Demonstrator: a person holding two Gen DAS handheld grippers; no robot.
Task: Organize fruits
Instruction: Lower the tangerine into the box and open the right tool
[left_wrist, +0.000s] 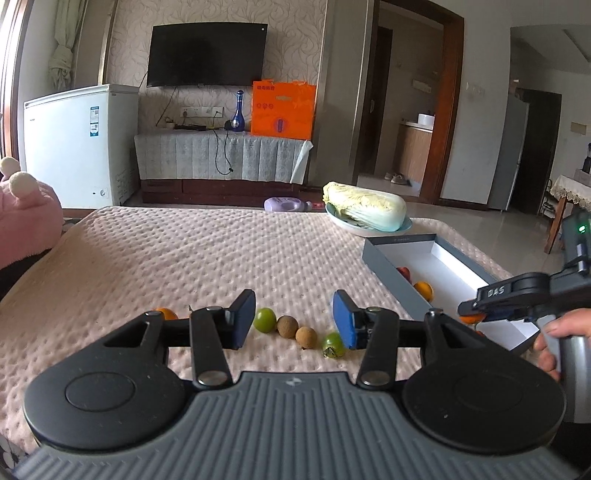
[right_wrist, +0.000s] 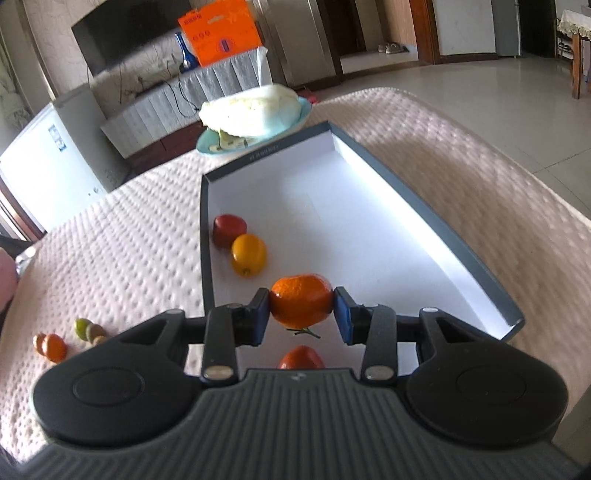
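Right gripper (right_wrist: 301, 314): clamped on a round orange mandarin (right_wrist: 301, 300), blue pads pressing its two sides; I hold it over the near end of the shallow grey cardboard box with white lining (right_wrist: 436, 218).
Mandarin attitude: stem and a green leaf scrap point downward; nearly round, slightly flattened, so no long axis worth noting.
Box contents: a red round fruit (right_wrist: 228, 229) and a yellow-orange oval fruit (right_wrist: 248, 254) touch each other against the left wall; another orange fruit (right_wrist: 301, 359) lies below my held one, partly hidden by the gripper body.
Box axis: long side runs away from me toward the pale napa cabbage on a light-blue plate (right_wrist: 255, 110).
Left gripper (left_wrist: 293, 319): jaws apart, nothing gripped.
Row ahead of left gripper: green round fruit (left_wrist: 265, 320), two brown longans (left_wrist: 287, 326) (left_wrist: 306, 337), second green fruit (left_wrist: 333, 345); the row slants near-right to far-left across the gap.
Nearer hand: left for the row, right for the box.
Judgement: next call is a release of the mandarin on bare white floor, just beyond the fruit below.
Surface: pink dimpled blanket (left_wrist: 184, 251).
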